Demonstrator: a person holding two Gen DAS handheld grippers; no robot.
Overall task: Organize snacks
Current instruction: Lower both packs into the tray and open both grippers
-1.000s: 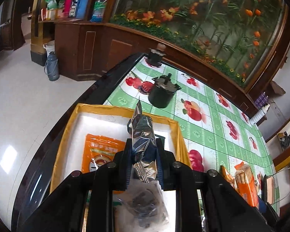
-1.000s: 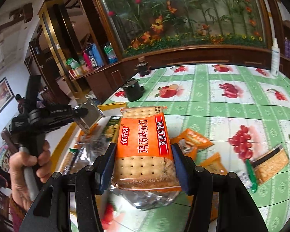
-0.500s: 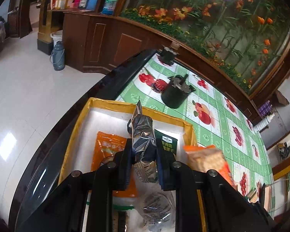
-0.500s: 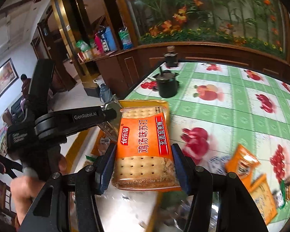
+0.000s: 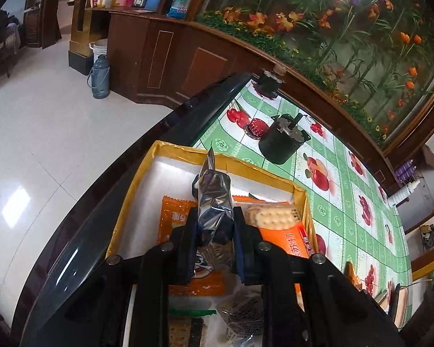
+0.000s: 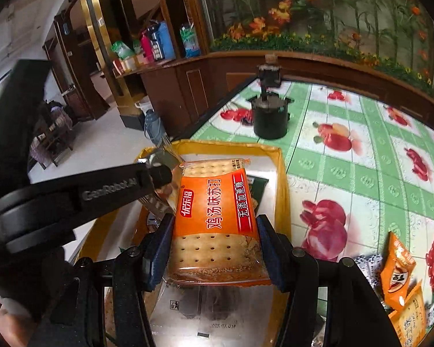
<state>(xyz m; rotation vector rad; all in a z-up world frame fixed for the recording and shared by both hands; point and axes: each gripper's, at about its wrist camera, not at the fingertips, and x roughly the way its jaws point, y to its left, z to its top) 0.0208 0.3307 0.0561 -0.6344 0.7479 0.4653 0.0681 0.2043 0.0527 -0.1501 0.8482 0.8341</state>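
My left gripper is pinched nearly closed, angled downward; my right gripper is half-spread and gripping, likewise tilted.

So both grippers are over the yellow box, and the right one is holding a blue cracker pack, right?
Almost. The cracker pack is orange, not blue; the right wrist view shows it clamped in the right gripper. The rest holds: both grippers are over the yellow box, and the left gripper pinches a silver packet.

Box crowded with packets – far white corner free.
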